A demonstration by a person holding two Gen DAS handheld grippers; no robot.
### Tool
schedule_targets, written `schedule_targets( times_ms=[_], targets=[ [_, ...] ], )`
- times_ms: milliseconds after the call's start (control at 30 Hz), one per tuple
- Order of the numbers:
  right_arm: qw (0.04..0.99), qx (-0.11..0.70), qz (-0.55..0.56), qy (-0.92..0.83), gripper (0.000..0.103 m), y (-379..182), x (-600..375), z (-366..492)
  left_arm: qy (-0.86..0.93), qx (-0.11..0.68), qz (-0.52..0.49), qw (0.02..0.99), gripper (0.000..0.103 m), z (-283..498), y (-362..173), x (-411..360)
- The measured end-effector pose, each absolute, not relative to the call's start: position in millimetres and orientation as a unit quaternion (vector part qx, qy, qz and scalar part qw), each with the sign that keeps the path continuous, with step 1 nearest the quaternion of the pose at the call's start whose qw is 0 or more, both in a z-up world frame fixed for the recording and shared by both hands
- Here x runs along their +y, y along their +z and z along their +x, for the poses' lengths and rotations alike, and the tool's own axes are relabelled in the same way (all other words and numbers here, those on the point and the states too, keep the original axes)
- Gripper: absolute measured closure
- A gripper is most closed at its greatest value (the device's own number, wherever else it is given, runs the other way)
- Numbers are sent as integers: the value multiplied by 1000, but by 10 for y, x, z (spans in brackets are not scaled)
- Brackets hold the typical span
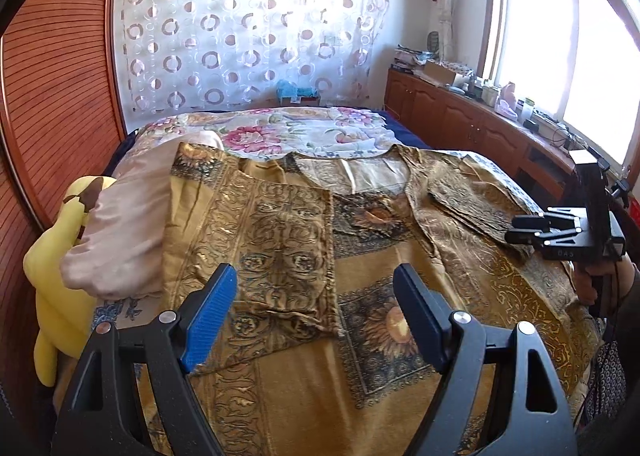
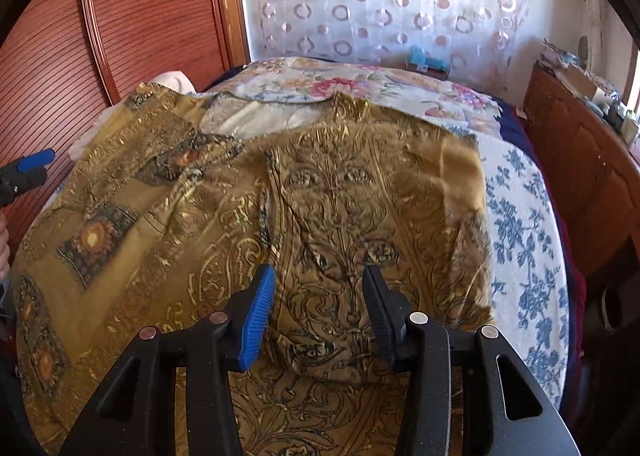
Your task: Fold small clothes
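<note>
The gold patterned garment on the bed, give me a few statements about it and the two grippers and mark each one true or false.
1. The gold patterned garment lies spread on the bed. True.
2. The left gripper is clamped on a sleeve. False: its jaws stand wide open over the cloth, with nothing pinched.
3. A sleeve is already folded in over the garment's body. True.
4. The right gripper holds the fabric lifted off the bed. False: its jaws are apart and the cloth lies flat beneath them.
5. A yellow plush toy lies on top of the garment. False: it sits off the bed's edge beside a pinkish pillow.
</note>
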State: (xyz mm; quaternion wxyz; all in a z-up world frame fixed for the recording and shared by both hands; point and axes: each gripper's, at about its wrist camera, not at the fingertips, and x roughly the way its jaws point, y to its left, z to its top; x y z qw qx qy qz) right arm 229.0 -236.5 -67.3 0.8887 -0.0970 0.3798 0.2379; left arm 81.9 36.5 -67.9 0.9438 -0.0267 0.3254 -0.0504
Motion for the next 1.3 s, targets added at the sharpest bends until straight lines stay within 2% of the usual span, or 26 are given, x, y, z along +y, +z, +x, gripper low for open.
schedule_targets(
  times_ms=[767, 867, 1033, 1300],
  targets=[
    [893, 373, -119, 222, 53, -792, -2307, 2273, -4, 348, -49, 936, 22, 1649, -727, 1060],
    [914, 324, -130, 208, 53, -526, -2351, 2273, 4, 350, -37, 936, 22, 1703, -718, 1092],
    [924, 302, -120, 201, 53, -271, -2447, 2656, 26, 361, -26, 932, 22, 1856, -733, 1163],
    [919, 339, -98, 175, 53, -486, -2516, 3418, 46, 373, -12, 927, 22, 2008, -738, 1322]
  ],
)
